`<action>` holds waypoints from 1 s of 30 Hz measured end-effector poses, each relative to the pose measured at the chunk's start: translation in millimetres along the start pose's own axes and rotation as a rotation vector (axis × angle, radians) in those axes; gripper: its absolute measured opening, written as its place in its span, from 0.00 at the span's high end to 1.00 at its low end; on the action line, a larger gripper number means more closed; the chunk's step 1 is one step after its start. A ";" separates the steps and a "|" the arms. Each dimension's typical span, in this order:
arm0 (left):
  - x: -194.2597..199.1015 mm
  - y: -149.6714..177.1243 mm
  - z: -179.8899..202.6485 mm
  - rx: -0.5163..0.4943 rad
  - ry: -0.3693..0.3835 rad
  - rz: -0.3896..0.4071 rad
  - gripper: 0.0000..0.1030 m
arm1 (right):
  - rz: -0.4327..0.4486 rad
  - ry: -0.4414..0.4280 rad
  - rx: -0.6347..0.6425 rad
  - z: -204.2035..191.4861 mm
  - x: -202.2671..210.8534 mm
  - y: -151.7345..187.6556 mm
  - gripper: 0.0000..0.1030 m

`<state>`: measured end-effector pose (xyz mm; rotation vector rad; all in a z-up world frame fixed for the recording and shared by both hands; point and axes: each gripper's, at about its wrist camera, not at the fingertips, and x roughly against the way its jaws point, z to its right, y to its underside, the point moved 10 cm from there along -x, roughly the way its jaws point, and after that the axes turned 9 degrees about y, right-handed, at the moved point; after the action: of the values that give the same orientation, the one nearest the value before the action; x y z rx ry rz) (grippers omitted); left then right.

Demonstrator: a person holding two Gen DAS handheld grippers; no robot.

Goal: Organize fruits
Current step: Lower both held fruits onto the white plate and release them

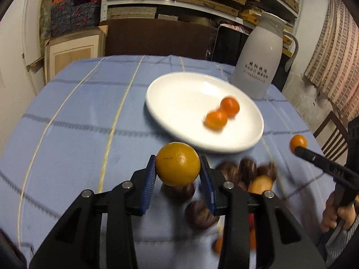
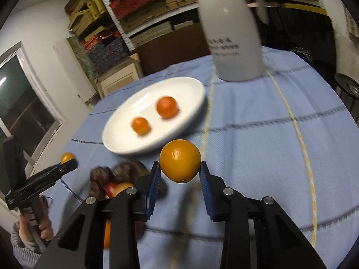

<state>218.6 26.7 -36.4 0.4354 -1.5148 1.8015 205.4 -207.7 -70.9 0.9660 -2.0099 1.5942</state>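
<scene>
Gripping a smooth round orange (image 1: 178, 167) between ribbed blue pads (image 1: 148, 185), the left gripper (image 1: 178, 170) fills the lower centre of its view. The right gripper (image 2: 180, 168) is clamped the same way on a second orange (image 2: 180, 164), lower centre of the right view. Above each lies a glossy white plate (image 1: 179, 94), shallow and oval, holding two small mandarins (image 1: 216, 119) (image 1: 229, 106), both blurred. A heap of brown, streaky fruit (image 1: 246, 170) sits below the plate on the woven blue cloth (image 1: 78, 116) with yellow and grey stripes; the black fingers cover part of it, and its kinds are hard to make out. A matte white jug (image 1: 258, 62) stands at upper right, its top cut off in the right view.
</scene>
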 end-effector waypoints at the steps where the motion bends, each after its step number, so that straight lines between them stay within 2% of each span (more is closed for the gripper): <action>1: -11.0 -11.1 3.9 -0.003 0.004 -0.005 0.64 | 0.000 -0.011 0.007 -10.1 -6.1 -8.3 0.65; 5: -45.8 -36.0 12.2 -0.004 0.006 -0.018 0.64 | 0.006 -0.045 0.016 -36.7 -32.6 -30.8 0.65; 9: -75.6 -40.1 10.7 -0.006 -0.001 -0.043 0.61 | 0.003 -0.060 0.027 -50.1 -60.2 -39.4 0.63; 11: -79.8 -38.3 8.4 -0.028 -0.018 -0.052 0.52 | 0.007 -0.053 0.048 -51.0 -65.8 -36.5 0.60; 13: -76.9 -36.7 1.7 -0.022 -0.034 -0.042 0.40 | 0.018 -0.052 0.031 -46.9 -63.3 -37.8 0.55; 16: -67.8 -37.0 -3.1 0.008 -0.029 -0.026 0.33 | 0.038 -0.063 0.015 -43.3 -52.3 -39.2 0.54; 18: -59.4 -32.9 -7.6 0.004 -0.052 -0.016 0.29 | 0.046 -0.055 0.017 -38.8 -44.6 -35.3 0.51; 20: -51.5 -25.2 -12.3 0.006 -0.075 -0.009 0.16 | 0.047 -0.055 0.011 -35.7 -36.7 -28.5 0.47; 24: -40.7 -0.9 -20.5 0.007 -0.106 -0.022 0.15 | 0.047 -0.039 0.010 -27.0 -26.0 -14.8 0.36; 27: -36.0 18.3 -28.0 0.017 -0.131 -0.048 0.15 | 0.035 -0.039 -0.026 -15.3 -20.2 -5.5 0.32; 30: -33.3 31.0 -31.9 0.043 -0.123 -0.063 0.14 | 0.038 -0.035 -0.051 -6.9 -15.8 -1.8 0.30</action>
<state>225.2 45.4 -88.3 0.6189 -1.5299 1.7892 216.7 -197.0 -78.6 0.9489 -2.0938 1.5476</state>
